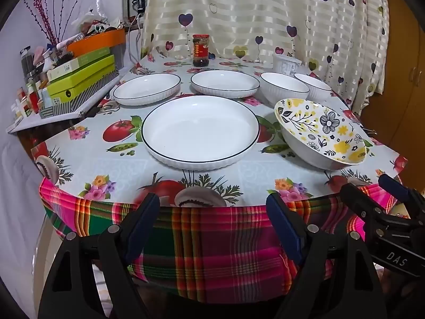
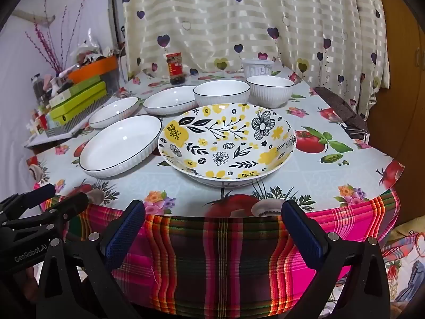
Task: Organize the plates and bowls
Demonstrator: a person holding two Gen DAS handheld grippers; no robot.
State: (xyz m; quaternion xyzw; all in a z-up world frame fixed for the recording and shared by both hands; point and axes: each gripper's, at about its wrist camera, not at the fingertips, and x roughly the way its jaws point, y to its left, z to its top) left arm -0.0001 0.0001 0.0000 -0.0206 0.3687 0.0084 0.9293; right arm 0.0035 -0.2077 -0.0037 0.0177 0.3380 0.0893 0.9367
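A large white plate (image 1: pixel 200 130) with a dark rim sits at the table's front; it also shows in the right wrist view (image 2: pixel 120 145). Two smaller white plates (image 1: pixel 147 87) (image 1: pixel 225 83) lie behind it. Two white ribbed bowls (image 1: pixel 284 86) (image 1: pixel 314 85) stand at the back right. A yellow-flowered bowl (image 2: pixel 227 141) (image 1: pixel 320 130) sits at the front right. My left gripper (image 1: pixel 213 202) is open and empty before the table edge, in line with the large plate. My right gripper (image 2: pixel 213 208) is open and empty before the flowered bowl.
A sauce jar (image 1: pixel 201 50) and a white tub (image 1: pixel 287 63) stand at the table's back edge by the curtain. Green boxes (image 1: pixel 82 79) and small bottles crowd a shelf on the left. A brown pouch (image 2: pixel 340 106) lies at the table's right edge.
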